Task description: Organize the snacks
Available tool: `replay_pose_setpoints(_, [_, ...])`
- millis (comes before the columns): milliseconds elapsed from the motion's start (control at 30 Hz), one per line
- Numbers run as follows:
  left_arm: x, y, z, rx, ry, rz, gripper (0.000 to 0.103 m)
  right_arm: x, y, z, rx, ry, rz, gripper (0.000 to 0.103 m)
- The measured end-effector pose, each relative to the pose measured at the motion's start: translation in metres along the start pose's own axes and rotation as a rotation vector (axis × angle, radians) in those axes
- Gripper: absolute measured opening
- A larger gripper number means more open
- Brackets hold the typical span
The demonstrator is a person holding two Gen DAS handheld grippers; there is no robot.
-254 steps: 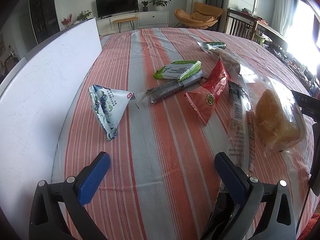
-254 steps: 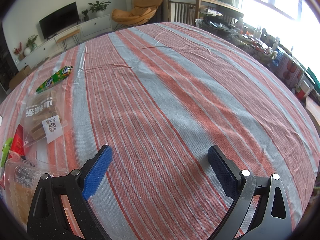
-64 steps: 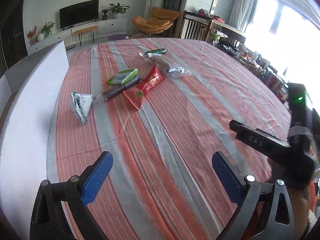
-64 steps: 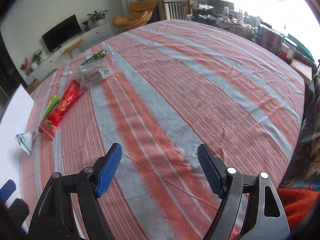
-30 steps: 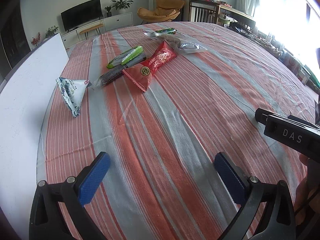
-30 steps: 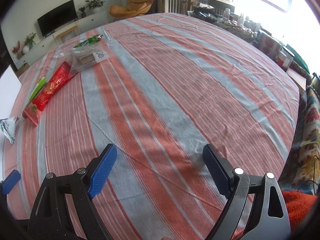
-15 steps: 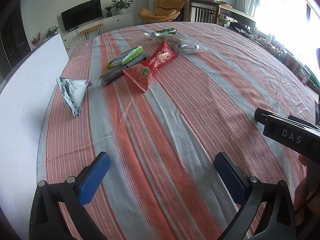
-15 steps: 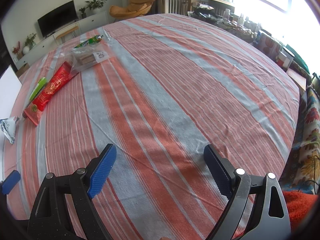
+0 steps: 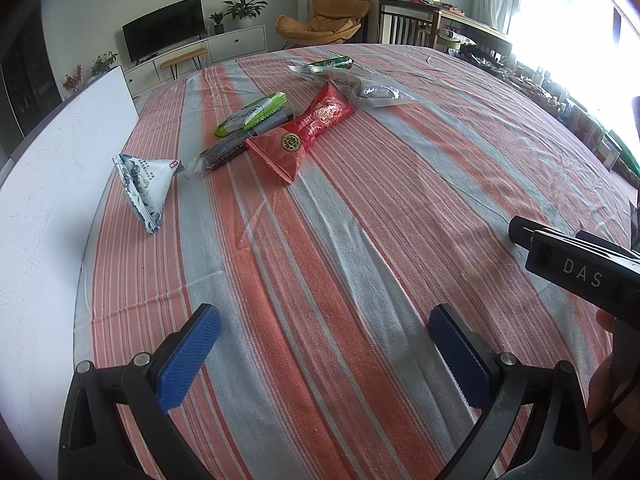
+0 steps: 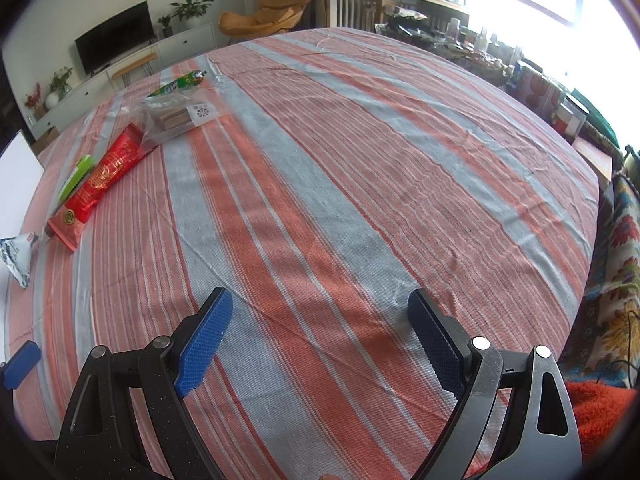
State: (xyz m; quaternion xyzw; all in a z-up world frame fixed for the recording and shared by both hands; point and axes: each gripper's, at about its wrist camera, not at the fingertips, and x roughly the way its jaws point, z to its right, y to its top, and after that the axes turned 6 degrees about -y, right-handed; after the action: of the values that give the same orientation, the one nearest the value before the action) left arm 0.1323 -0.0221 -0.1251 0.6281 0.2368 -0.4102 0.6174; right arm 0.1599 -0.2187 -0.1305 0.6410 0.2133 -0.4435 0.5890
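Both our grippers hover empty w/ jaws spread wide: left gripper (image 9: 324,344), right gripper (image 10: 320,336). Snacks sit upper left of both frames, well apart from either. Nearest to left jaws is the triangular blue-white pouch (image 9: 146,178), up and left, beside the white board (image 9: 48,184). Red packet (image 9: 308,128) lies on a diagonal, long axis lower left to upper right, crinkly foil w/ gold seal. Left looks nearer, we judge.

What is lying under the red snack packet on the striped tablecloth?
The red snack packet overlaps one end of a dark wrapped bar, which also runs beneath the green packet. How far the bar extends under the red one is hidden.
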Motion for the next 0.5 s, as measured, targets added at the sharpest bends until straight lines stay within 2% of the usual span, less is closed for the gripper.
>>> replay_pose_setpoints(300, [0.000, 0.000, 0.000, 0.001, -0.001, -0.002, 0.103, 0.000, 0.000, 0.000, 0.000, 0.001, 0.000, 0.092])
replay_pose_setpoints(367, [-0.002, 0.001, 0.000, 0.008, -0.007, -0.033, 0.103, 0.000, 0.000, 0.000, 0.001, 0.001, 0.000, 0.092])
replay_pose_setpoints(433, [-0.008, 0.001, -0.002, 0.009, -0.036, -0.098, 0.103, 0.000, 0.000, 0.000, 0.001, 0.000, 0.001, 0.092])
replay_pose_setpoints(500, [-0.028, 0.003, -0.005, -0.001, -0.085, -0.089, 0.103, 0.000, 0.000, 0.000, 0.001, 0.000, 0.001, 0.092])
